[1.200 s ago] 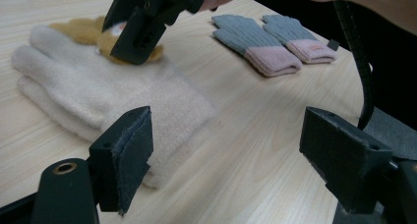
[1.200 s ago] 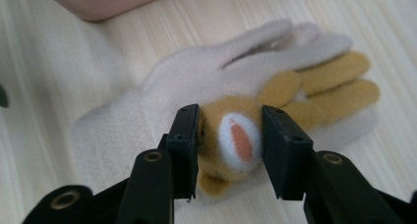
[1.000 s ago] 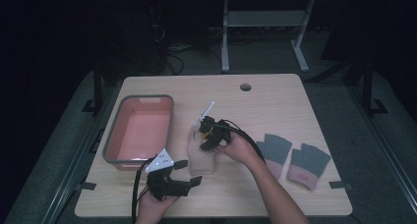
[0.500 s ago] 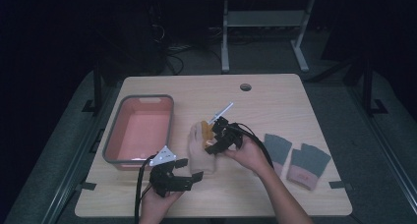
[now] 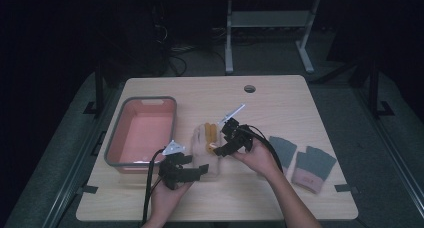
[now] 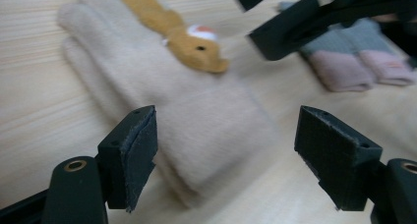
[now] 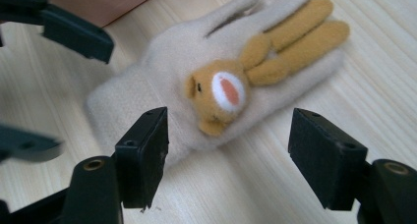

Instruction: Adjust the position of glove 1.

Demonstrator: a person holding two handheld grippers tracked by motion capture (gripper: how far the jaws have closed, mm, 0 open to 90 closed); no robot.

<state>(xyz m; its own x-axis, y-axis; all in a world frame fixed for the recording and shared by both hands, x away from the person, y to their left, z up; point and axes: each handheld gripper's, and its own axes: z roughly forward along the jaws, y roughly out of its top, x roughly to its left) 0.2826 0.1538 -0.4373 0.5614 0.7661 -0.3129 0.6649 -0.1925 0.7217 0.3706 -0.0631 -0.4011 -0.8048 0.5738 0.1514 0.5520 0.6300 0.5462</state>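
Both jaws are held wide: the left gripper has just been closing slightly, the right gripper opening.

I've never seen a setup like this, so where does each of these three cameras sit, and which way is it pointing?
High view: above the person's side, looking forward and down on the table; forearms and both hand-held grippers show.
Left gripper view: on the left hand-held gripper, facing the glove; its open jaws show.
Right gripper view: on the right hand-held gripper, facing the glove; its open jaws show.
All share the glove.
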